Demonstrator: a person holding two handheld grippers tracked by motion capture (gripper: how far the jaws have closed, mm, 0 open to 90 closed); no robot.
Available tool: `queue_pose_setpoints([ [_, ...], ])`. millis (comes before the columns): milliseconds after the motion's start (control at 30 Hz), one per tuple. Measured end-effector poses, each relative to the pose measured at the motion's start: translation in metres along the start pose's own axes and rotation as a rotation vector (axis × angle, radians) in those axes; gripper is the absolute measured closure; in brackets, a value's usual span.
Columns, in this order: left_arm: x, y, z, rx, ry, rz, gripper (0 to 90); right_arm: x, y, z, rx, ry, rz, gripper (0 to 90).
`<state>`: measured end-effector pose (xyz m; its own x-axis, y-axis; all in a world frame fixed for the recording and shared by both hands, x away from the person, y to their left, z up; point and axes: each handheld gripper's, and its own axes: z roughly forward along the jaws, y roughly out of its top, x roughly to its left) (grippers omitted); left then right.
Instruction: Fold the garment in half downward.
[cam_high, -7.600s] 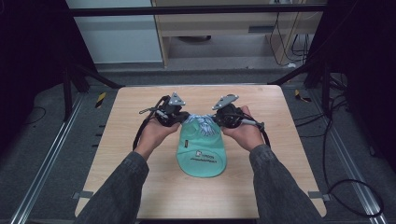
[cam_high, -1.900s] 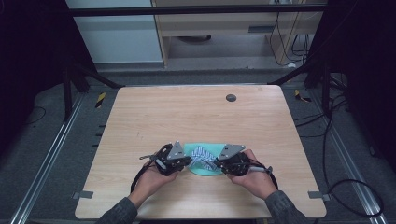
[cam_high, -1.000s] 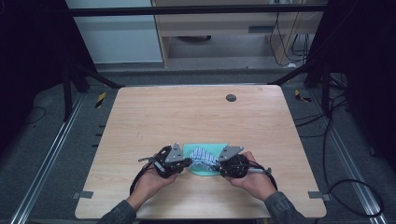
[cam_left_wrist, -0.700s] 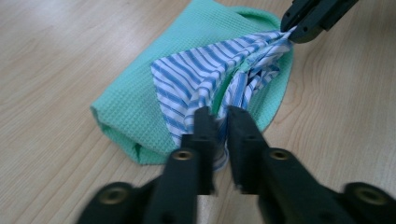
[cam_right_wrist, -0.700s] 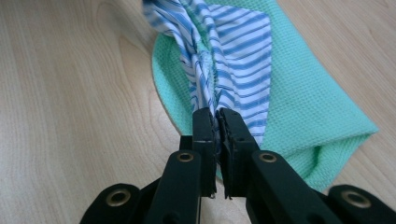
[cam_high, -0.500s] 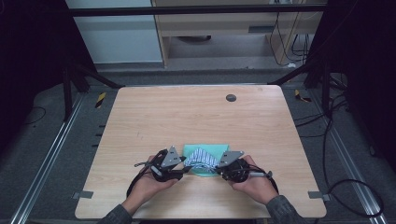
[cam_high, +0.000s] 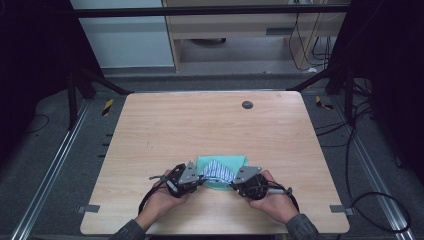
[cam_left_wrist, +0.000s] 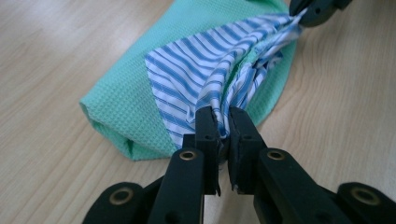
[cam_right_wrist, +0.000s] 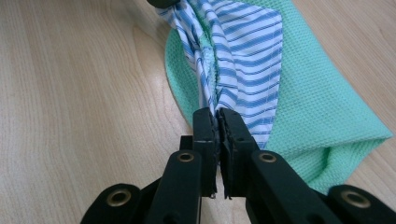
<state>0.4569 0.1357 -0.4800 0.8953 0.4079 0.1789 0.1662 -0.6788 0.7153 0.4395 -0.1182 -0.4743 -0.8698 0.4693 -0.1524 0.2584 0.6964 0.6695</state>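
A folded green waffle cloth (cam_high: 222, 161) lies near the table's front edge, with a blue-and-white striped cloth (cam_high: 217, 171) on top of it. My left gripper (cam_high: 200, 181) is shut on the striped cloth's left end. Its jaws have just closed again, with the fabric between them. My right gripper (cam_high: 234, 184) is shut on the right end. In the left gripper view the striped cloth (cam_left_wrist: 196, 70) is bunched between my jaws (cam_left_wrist: 223, 116) over the green cloth (cam_left_wrist: 121, 102). The right gripper view shows the same pinch (cam_right_wrist: 217, 114) on the striped cloth (cam_right_wrist: 247, 60).
The wooden table (cam_high: 200, 125) has a small dark round disc (cam_high: 247, 104) near its far edge. A metal frame and cables surround the table. Yellow-and-black items lie on the floor at the far left (cam_high: 108, 106) and far right (cam_high: 321, 102).
Since the oldest frame the hands and cloth have come from the table's middle to its front edge, and the cloth is folded smaller. Over the last second both grippers shifted slightly inward.
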Motion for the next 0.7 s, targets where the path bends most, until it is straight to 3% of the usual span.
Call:
queue_pose_setpoints([
  [200,-0.007,-0.01,0.001,0.034,-0.031,0.023,84.6,0.004,-0.003,0.001,0.015,0.02,-0.022,86.9],
  [467,-0.011,-0.012,0.001,0.043,-0.054,0.02,84.7,0.008,-0.007,0.004,0.041,0.026,-0.034,87.2],
  [700,-0.013,-0.014,0.002,0.035,-0.05,-0.001,84.7,0.009,-0.006,0.004,0.055,0.017,-0.04,87.2],
])
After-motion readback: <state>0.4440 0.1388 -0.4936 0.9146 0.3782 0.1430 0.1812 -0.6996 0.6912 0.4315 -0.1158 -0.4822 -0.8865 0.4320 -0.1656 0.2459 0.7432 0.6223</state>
